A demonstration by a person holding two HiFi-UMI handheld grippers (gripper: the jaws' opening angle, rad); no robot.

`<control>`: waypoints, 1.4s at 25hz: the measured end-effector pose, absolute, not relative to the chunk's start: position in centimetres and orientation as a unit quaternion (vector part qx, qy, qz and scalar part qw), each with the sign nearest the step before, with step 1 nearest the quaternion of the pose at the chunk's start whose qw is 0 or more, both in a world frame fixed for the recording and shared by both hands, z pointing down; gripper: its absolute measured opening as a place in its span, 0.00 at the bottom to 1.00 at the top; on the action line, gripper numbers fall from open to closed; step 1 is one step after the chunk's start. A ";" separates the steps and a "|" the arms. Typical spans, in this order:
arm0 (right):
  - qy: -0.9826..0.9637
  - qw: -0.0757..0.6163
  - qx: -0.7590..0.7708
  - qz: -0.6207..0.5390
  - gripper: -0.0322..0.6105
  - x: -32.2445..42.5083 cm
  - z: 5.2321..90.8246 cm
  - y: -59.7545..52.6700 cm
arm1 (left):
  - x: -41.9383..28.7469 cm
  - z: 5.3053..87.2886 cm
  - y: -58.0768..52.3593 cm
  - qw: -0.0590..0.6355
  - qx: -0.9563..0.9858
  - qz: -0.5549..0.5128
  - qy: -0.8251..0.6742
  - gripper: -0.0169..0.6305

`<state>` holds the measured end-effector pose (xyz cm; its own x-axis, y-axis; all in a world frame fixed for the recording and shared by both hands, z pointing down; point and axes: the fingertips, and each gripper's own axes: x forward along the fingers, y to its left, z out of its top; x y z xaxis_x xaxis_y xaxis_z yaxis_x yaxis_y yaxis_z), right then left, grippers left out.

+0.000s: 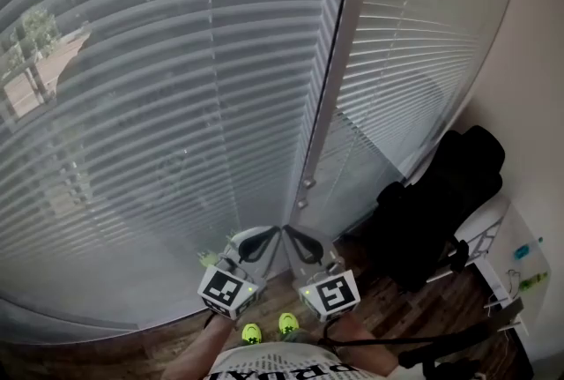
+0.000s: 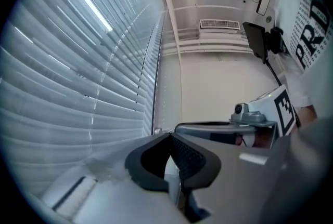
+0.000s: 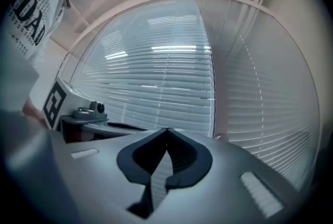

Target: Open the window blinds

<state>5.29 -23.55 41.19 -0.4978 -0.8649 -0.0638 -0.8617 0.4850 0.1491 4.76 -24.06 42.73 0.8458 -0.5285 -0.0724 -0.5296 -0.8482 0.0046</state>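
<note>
Head view, blinds: The window blinds (image 1: pixel 176 87) are seen fully lowered across the upper left and centre of the frame, divided by a pale upright post (image 1: pixel 339 78). Greenery and a building are faintly made out through the left slats.
Head view, grippers: The left gripper (image 1: pixel 269 237) and right gripper (image 1: pixel 298 239) are held side by side at the bottom centre, their tips close together near the foot of the post.
Head view, surroundings: A black chair (image 1: pixel 441 202) is seen at the lower right on a wooden floor (image 1: pixel 414 308).
Left gripper view, jaws: The jaws are pressed together at the tips, and nothing is held.
Left gripper view, blinds: The slats fill the left half, and the right gripper is seen at the right middle.
Right gripper view, jaws: The jaws are closed tip to tip and empty.
Right gripper view, blinds: The slats are spread across the centre and right, and the left gripper is seen at the left middle.
</note>
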 end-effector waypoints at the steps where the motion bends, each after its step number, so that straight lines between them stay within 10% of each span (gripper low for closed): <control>1: -0.864 0.010 0.496 -0.081 0.06 5.6 41.2 -23.9 | 5.1 42.9 -24.4 0.006 -0.960 0.035 0.278 0.01; 28: -0.842 0.105 0.511 -0.138 0.32 12.3 42.2 -33.0 | 8.4 43.0 -30.9 0.038 -0.940 0.025 0.337 0.01; 35: -0.823 0.122 0.533 -0.151 0.26 12.7 42.7 -33.8 | 9.4 43.6 -30.8 0.037 -0.943 0.022 0.329 0.01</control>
